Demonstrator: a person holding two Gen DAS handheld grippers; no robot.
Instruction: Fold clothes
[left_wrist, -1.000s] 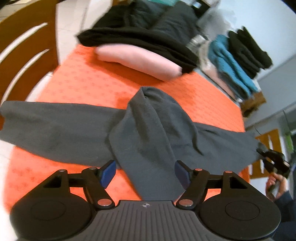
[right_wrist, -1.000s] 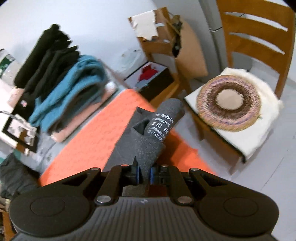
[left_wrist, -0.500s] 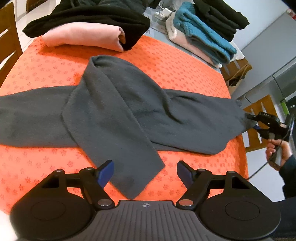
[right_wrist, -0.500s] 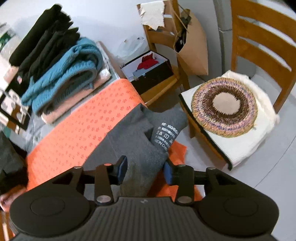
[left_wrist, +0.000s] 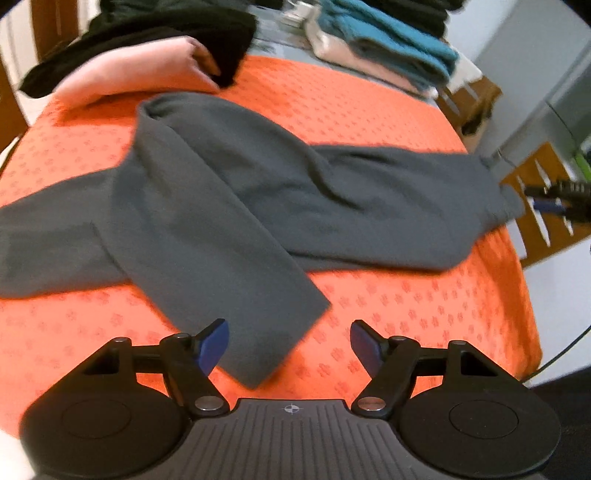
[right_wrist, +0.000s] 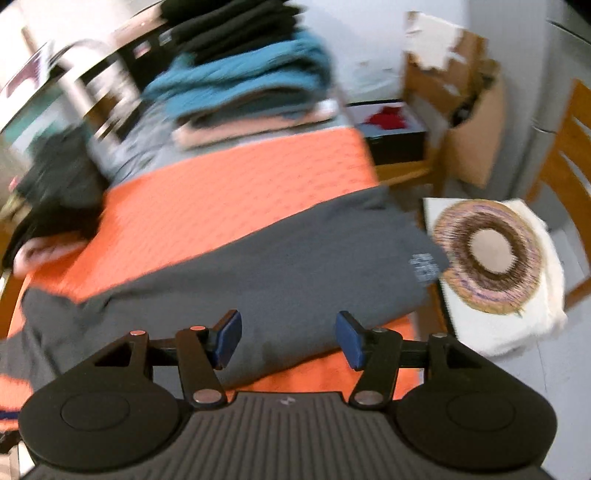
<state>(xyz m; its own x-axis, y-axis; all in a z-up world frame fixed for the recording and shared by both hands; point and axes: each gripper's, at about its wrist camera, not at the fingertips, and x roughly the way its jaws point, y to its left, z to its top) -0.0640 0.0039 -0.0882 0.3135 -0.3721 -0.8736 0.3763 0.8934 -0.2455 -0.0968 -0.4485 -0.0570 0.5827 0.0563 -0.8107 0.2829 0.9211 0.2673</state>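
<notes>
Dark grey trousers (left_wrist: 229, 206) lie spread on the orange tablecloth (left_wrist: 388, 302), one leg folded diagonally over the other. My left gripper (left_wrist: 290, 345) stands open just short of that leg's hem, holding nothing. In the right wrist view the waist end of the grey trousers (right_wrist: 295, 273), with its white printed label (right_wrist: 423, 267), rests at the table's right edge. My right gripper (right_wrist: 288, 341) hangs open above it, nothing between its fingers. The right gripper (left_wrist: 550, 201) also shows, blurred, past the table's far right edge in the left wrist view.
A pink folded garment (left_wrist: 140, 74) under black clothing (left_wrist: 155, 33) sits at the back left. A stack of teal, pink and black clothes (right_wrist: 243, 88) stands at the back. A wooden chair with a round woven cushion (right_wrist: 487, 245) is beside the table's right edge.
My right gripper let go of the waist end, opened and drew back; the waist now lies flat on the table. My left gripper stayed open and pulled back toward the folded leg's hem.
</notes>
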